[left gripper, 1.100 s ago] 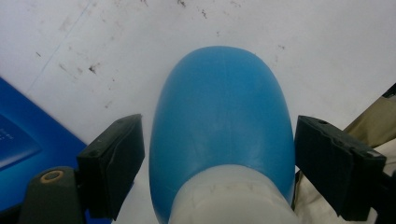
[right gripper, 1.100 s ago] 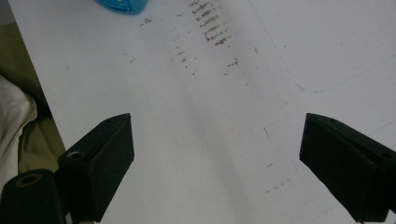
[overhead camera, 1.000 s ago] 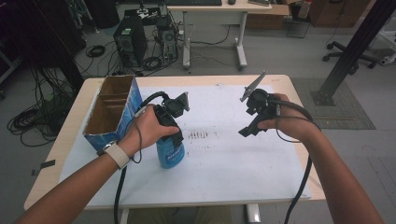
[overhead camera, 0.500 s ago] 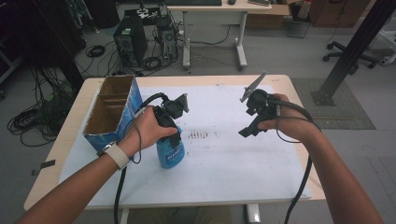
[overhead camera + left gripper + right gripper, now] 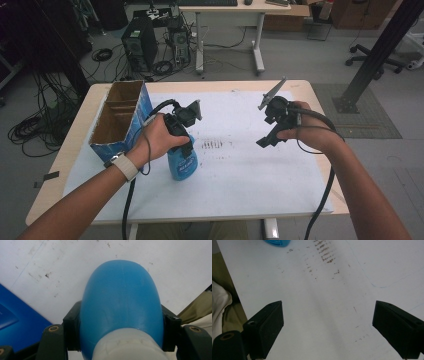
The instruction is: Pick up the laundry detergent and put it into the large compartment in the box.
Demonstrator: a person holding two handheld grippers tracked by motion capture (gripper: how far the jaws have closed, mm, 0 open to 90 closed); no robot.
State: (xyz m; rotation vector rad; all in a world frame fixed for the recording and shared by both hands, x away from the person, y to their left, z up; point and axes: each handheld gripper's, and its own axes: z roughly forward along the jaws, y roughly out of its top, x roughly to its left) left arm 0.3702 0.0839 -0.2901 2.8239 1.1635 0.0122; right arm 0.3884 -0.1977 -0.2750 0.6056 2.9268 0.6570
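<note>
Pinching the blue bottle (image 5: pixel 121 302) from both sides, the left gripper (image 5: pixel 121 332) has just been closing, and its black pads now press the bottle's flanks just above the white collar. That close view gives the grip itself; the high view gives the rest: the bottle (image 5: pixel 181 162) stands upright on the tabletop (image 5: pixel 260 170), left of the middle, with the person's left hand (image 5: pixel 157 137) wrapped over the left gripper (image 5: pixel 186 142) on top of it.

Over on the right, the right gripper (image 5: pixel 264 141) hangs above the tabletop, well apart from the bottle. Its own view shows the jaws spread wide with nothing between them, bare white sheet (image 5: pixel 324 310) beneath, a patch of brown smudges (image 5: pixel 323 251) farther off, and the bottle's blue base (image 5: pixel 277 242) at the top edge.

Just left of the bottle stands an open blue cardboard box (image 5: pixel 120 120) with dividers inside. Beyond the far edge, on the grey floor, are computer towers (image 5: pixel 141 47), coiled cables (image 5: pixel 37 130), another desk (image 5: pixel 240 10) and an office chair (image 5: pixel 395 50).
</note>
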